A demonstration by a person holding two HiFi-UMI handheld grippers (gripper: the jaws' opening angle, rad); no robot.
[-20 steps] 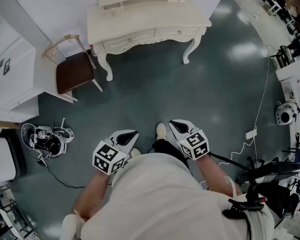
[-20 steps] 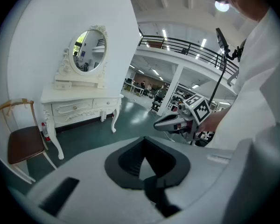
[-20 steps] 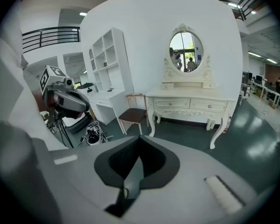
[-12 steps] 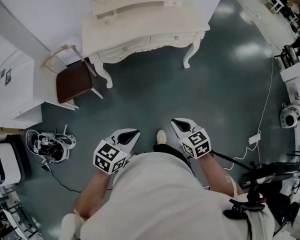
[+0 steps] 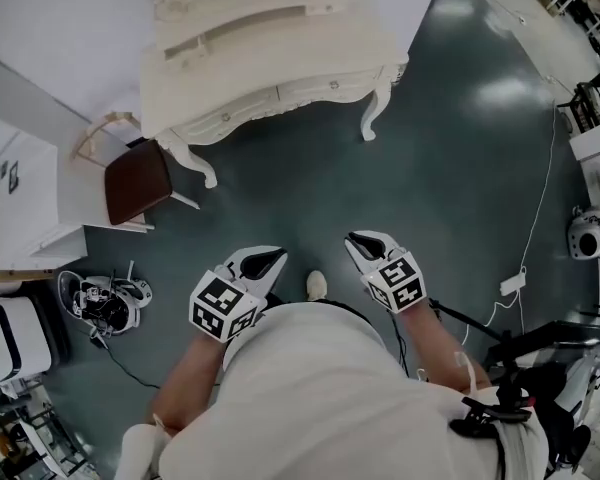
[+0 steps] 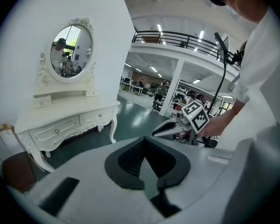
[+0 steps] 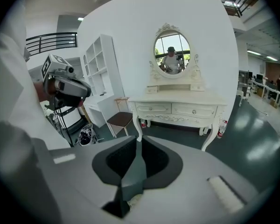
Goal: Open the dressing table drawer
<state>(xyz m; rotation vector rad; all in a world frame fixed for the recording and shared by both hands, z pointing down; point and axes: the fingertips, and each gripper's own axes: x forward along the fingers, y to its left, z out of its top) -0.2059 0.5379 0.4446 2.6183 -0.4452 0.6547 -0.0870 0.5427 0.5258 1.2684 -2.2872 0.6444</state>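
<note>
While both grippers hang in front of the person's body, well apart from the dressing table [image 5: 280,48], each tilts down toward the dark green floor [image 5: 440,168]. The left gripper [image 5: 272,257] has its jaws closed together with nothing between them. The right gripper [image 5: 358,240] is clenched the same way, tips meeting on empty air. Against the white wall the table stands with its 2 drawers [image 7: 153,108] pushed in, each with a small knob. A brown-seated chair [image 5: 135,180] sits just beside its end, and an oval mirror [image 7: 171,54] rises above the top.
</note>
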